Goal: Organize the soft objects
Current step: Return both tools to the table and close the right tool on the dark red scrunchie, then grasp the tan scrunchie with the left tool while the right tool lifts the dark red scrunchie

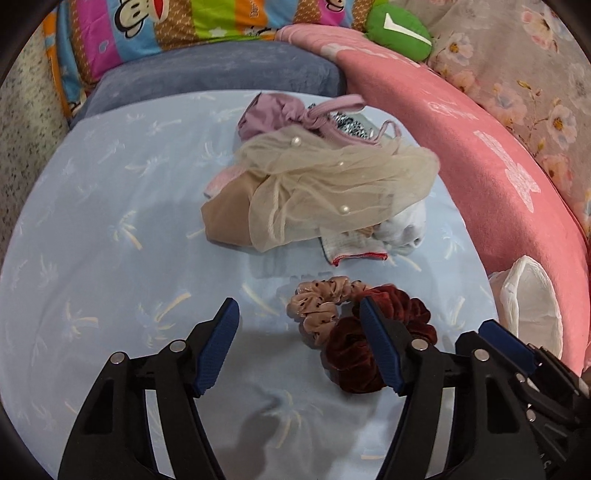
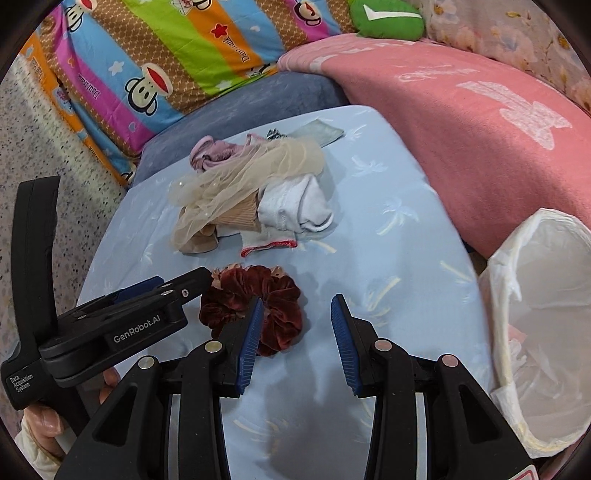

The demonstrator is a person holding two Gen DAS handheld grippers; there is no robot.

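Left claw body reads "GenRobot.AI" (also "Data Acquisition System").

A home bedroom; cartoon quilt, pink blanket, blue sheet.

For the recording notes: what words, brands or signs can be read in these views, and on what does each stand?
"GenRobot.AI": side of the left gripper.
"Data Acquisition System": the same gripper's handle.
"Paul Frank": striped monkey-print quilt, upside down, roughly legible.
White tick sign: green cushion.
Pale lettering on the pink blanket: unreadable.
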